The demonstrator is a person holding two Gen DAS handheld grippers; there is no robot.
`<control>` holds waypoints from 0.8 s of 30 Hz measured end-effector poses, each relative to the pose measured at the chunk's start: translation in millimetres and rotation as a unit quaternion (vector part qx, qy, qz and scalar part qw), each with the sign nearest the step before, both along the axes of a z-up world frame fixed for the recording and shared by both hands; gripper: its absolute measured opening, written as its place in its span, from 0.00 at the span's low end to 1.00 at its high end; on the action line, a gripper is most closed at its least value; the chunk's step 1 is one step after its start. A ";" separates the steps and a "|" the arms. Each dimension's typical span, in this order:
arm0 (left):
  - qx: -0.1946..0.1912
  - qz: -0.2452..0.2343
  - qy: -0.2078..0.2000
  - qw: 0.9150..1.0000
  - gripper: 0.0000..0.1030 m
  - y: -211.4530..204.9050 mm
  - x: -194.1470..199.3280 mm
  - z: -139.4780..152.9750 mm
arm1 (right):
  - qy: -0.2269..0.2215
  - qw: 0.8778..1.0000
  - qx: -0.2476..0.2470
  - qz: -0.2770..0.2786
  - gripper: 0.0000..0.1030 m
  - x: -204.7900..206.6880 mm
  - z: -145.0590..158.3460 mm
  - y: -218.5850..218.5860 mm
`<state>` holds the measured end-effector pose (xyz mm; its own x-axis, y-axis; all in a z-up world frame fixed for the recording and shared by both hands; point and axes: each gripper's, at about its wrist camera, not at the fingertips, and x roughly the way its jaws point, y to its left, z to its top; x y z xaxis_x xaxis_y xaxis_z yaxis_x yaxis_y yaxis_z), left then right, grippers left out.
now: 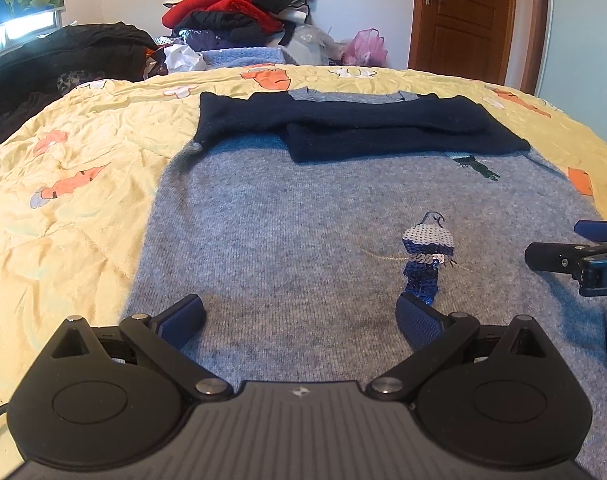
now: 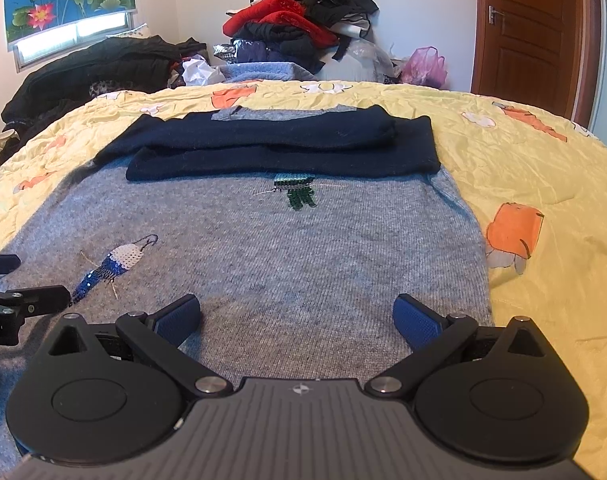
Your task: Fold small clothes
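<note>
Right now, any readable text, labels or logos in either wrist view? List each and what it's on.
"D": white letter on the right gripper's black body at the left wrist view's right edge; the rest is cut off.
"AI": white letters on the left gripper's black body at the right wrist view's left edge; the start is cut off.
Small emblem, no letters, on each gripper's ribbed grey housing.
Grey sweater: sequin figures only, no text.

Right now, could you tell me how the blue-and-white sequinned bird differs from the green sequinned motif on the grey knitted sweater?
The blue-and-white sequinned bird lies whole and in plain sight near the hem, towards the left gripper. The green sequinned motif lies farther up, its top tucked under the folded navy sleeves. The bird slants in the right wrist view; the green motif hangs straight. Both are sewn on the grey knitted sweater spread flat.
</note>
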<state>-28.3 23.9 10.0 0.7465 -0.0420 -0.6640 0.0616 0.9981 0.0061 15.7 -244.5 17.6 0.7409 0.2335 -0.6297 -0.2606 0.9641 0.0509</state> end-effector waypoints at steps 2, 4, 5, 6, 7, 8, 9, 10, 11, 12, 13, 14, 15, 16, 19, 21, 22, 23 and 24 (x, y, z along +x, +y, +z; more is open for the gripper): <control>0.000 0.001 0.000 1.000 1.00 0.9 -0.6 0.2 | 0.000 1.000 0.002 0.000 1.00 -0.3 0.1 -0.7; 0.000 0.003 0.000 1.000 1.00 1.5 -1.5 0.6 | 0.000 1.000 0.002 0.000 1.00 -0.3 0.0 -0.6; 0.000 0.003 0.000 1.000 1.00 1.7 -1.9 0.6 | 0.000 1.000 0.002 0.000 1.00 -0.3 0.1 -0.5; 0.001 0.004 0.000 1.000 1.00 1.5 -2.4 0.6 | 0.000 1.000 0.002 0.000 1.00 -0.3 0.1 -0.6; 0.001 0.004 0.000 1.000 1.00 1.8 -2.5 0.6 | 0.000 1.000 0.002 0.000 1.00 -0.3 0.1 -0.7; 0.001 0.005 0.000 1.000 1.00 1.8 -2.7 0.6 | 0.000 1.000 0.003 0.000 1.00 -0.3 0.1 -0.6; 0.002 0.005 0.000 1.000 1.00 1.5 -2.8 0.6 | 0.000 1.000 0.003 -0.001 1.00 -0.3 0.2 -0.5; 0.002 0.005 0.000 1.000 1.00 1.5 -2.8 0.5 | 0.000 1.000 0.003 -0.001 1.00 -0.4 0.2 -0.7; 0.002 0.005 -0.001 1.000 1.00 1.7 -2.9 0.5 | 0.000 1.000 0.003 -0.001 1.00 -0.5 0.2 -0.8; 0.002 0.005 -0.001 1.000 1.00 1.7 -2.9 0.4 | 0.000 1.000 0.003 -0.001 1.00 -0.6 0.3 -0.8; 0.002 0.006 -0.001 1.000 1.00 1.8 -3.1 0.3 | 0.000 1.000 0.003 -0.001 1.00 -0.5 0.4 -1.0; 0.002 0.007 -0.001 1.000 1.00 2.0 -3.4 0.4 | 0.000 1.000 0.004 -0.001 1.00 -0.5 0.4 -0.9; 0.002 0.008 -0.001 1.000 1.00 2.2 -3.7 0.4 | 0.000 1.000 0.004 -0.001 1.00 -0.7 0.4 -1.1; 0.003 0.008 -0.001 1.000 1.00 2.4 -4.0 0.2 | 0.000 1.000 0.006 -0.001 1.00 -0.8 0.5 -1.4; 0.003 0.011 -0.001 1.000 1.00 2.7 -4.6 0.0 | 0.000 1.000 0.010 -0.002 1.00 -0.7 0.8 -2.8; 0.004 0.011 -0.001 1.000 1.00 2.4 -4.3 0.0 | 0.000 1.000 0.013 -0.002 1.00 -0.9 0.9 -3.9; 0.004 0.011 -0.001 1.000 1.00 2.3 -4.4 0.0 | 0.000 1.000 0.014 -0.002 1.00 -1.2 0.9 -4.2; 0.004 0.011 -0.001 1.000 1.00 2.2 -4.2 0.0 | 0.000 1.000 0.015 -0.002 1.00 -1.6 1.2 -4.5; 0.004 0.011 -0.001 1.000 1.00 2.3 -4.4 -0.1 | 0.000 1.000 0.016 -0.003 1.00 -1.8 1.2 -4.5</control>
<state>-32.6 26.3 9.9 0.7490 -0.0208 -0.6622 0.0395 0.9991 0.0132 13.9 -249.0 18.8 0.7427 0.2496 -0.6213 -0.2556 0.9633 0.0814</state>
